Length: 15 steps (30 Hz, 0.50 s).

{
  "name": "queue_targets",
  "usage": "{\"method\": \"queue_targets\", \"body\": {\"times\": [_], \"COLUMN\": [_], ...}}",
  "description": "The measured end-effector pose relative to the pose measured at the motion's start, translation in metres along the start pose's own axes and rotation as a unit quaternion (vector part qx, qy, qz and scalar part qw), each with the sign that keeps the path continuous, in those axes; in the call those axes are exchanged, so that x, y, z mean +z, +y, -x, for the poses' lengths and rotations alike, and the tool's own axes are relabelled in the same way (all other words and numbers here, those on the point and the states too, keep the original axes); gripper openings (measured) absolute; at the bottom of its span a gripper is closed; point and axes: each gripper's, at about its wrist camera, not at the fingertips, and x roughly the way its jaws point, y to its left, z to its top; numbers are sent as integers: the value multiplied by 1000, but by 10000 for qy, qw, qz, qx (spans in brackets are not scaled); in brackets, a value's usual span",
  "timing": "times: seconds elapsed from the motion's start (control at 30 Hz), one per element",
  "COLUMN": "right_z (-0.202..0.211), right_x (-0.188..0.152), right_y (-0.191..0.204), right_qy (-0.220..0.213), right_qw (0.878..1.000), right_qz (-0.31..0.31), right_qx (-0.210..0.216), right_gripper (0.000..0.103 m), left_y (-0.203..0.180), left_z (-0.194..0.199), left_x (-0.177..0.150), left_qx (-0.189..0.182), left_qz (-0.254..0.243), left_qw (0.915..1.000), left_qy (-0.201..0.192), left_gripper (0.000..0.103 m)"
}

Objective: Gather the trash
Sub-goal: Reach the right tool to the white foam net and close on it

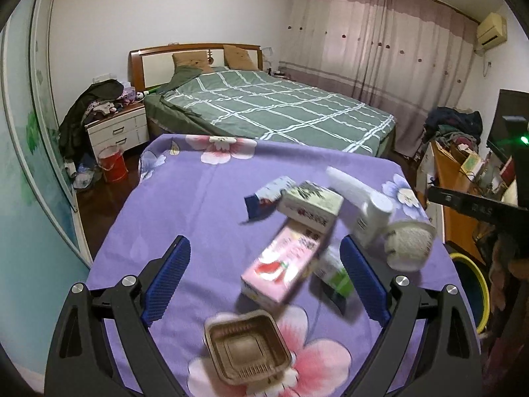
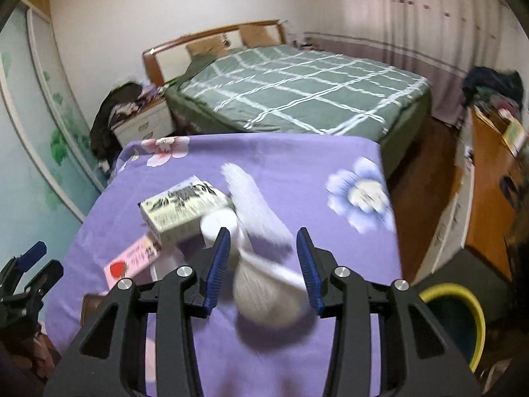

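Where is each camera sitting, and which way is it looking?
Left wrist: on the left gripper, looking down along its open blue fingers at the pink carton and brown tray.
Right wrist: on the right gripper, looking along its fingers at the white cup, by the yellow-rimmed bin.
Both show the purple floral cloth, green-printed box and bed.

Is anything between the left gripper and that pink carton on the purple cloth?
Nothing visible blocks it. The left gripper is open, and the pink carton lies just ahead between its fingers; the brown tray sits nearer, below the line.
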Motion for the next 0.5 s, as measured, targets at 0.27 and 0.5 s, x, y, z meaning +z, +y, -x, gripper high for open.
{"method": "queue_targets", "body": {"times": [0.27, 0.5], "right_z": [-78, -119], "right_x": [39, 50], "right_y": [20, 28], "right_qy": [767, 1196], "right_qw": [9958, 9889], "right_qz": [505, 772], "right_qx": [-20, -433], "right_gripper": [47, 51], "left_y": [9, 12], "left_z": [-51, -77], "left_x": [27, 36], "left_qx": [91, 7], "left_qz": [102, 160], "left_qw": [9998, 9996], "left_qy": [177, 246], "left_gripper": [91, 91]}}
